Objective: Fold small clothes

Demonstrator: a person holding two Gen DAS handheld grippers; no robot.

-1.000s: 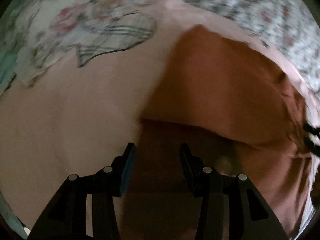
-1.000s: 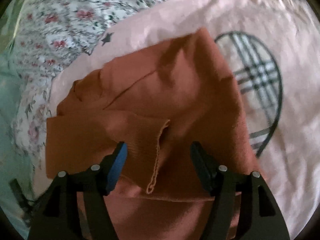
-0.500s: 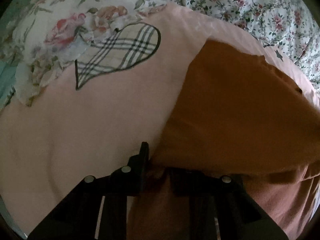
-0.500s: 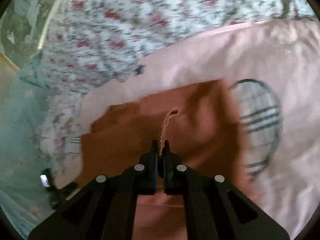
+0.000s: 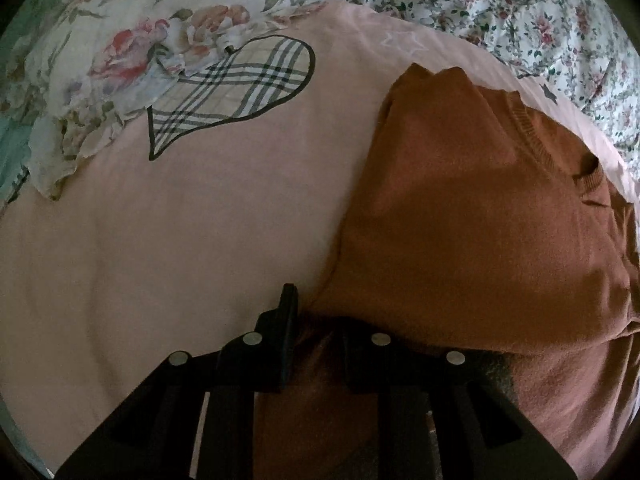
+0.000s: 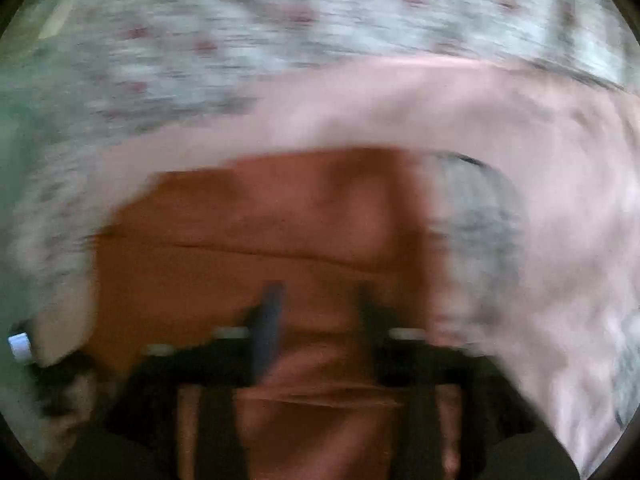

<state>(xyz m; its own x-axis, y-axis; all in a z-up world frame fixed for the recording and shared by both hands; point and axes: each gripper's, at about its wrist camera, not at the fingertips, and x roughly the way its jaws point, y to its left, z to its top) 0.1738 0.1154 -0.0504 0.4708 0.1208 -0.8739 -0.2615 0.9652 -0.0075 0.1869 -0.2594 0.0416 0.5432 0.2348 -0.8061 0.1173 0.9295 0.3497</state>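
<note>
rust garment pinched at its near edge

the rust-orange garment is spread on a pink sheet with a plaid heart print, over a floral bed cover. its near fold is clenched in the left gripper, jaws easing slightly apart. the right gripper, badly blurred, is seen above the cloth with jaws opening and nothing pressed between them.
</note>
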